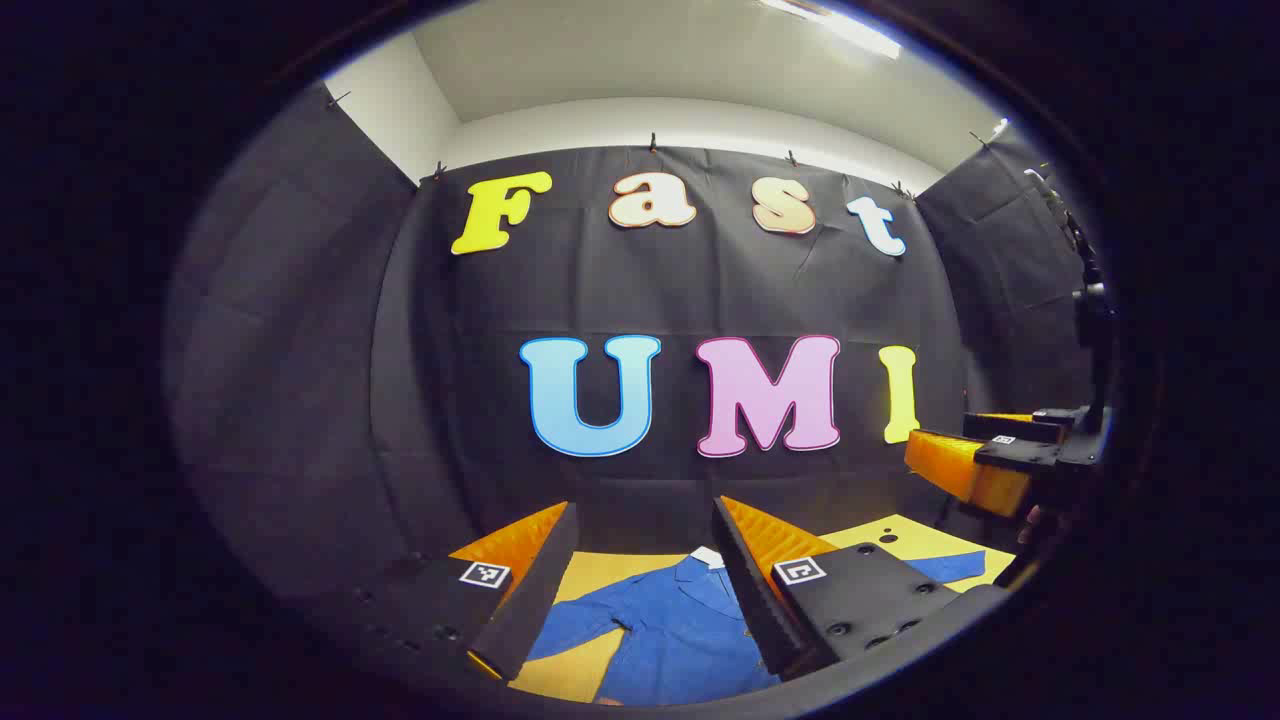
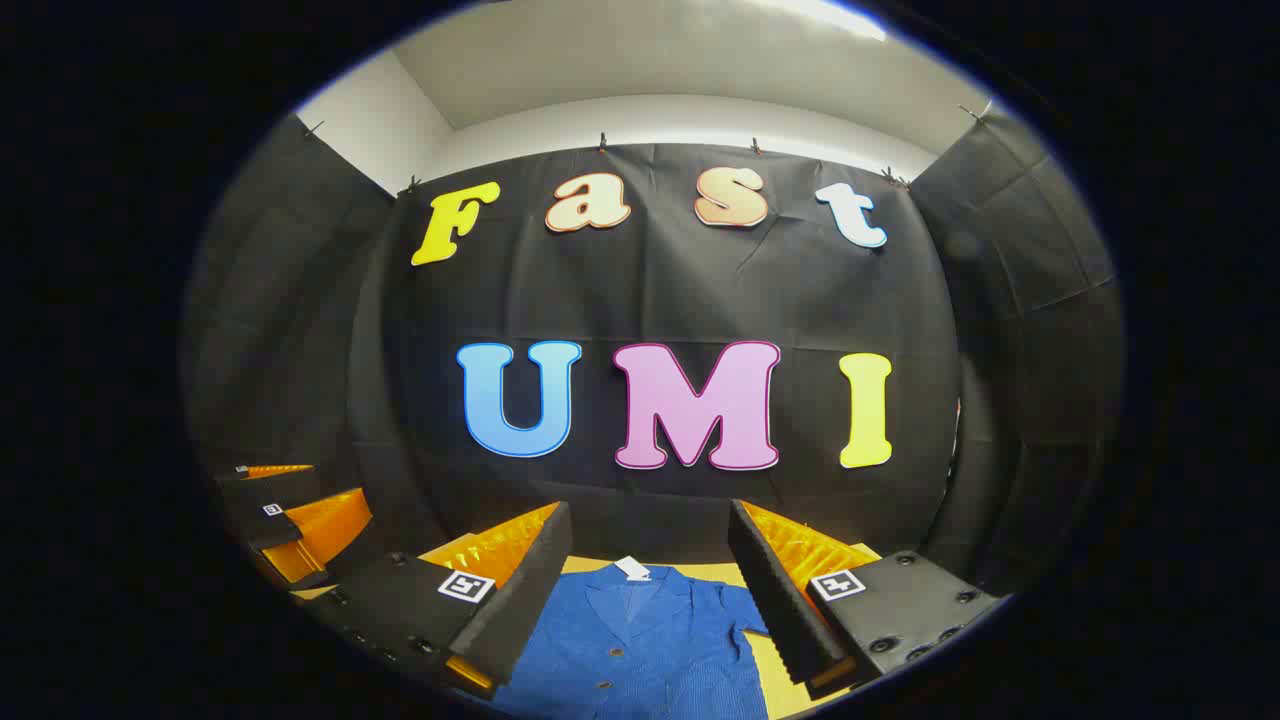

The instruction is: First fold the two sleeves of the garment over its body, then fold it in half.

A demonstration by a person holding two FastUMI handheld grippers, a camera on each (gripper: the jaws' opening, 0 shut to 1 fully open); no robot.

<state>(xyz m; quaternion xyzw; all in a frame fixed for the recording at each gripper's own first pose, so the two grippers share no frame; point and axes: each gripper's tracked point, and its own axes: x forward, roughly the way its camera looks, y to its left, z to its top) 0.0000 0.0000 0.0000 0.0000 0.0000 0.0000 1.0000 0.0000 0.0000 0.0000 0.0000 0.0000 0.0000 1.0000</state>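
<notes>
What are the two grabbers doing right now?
Left gripper: open, holding nothing, above the blue corduroy shirt.
Right gripper: open, holding nothing, above it too.

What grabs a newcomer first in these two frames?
The blue jacket lying flat on the yellow table, collar toward the far wall, sleeves spread out, nothing folded. Both grippers hang open above it: the left gripper and the right gripper, each framing the jacket between its fingers.
</notes>
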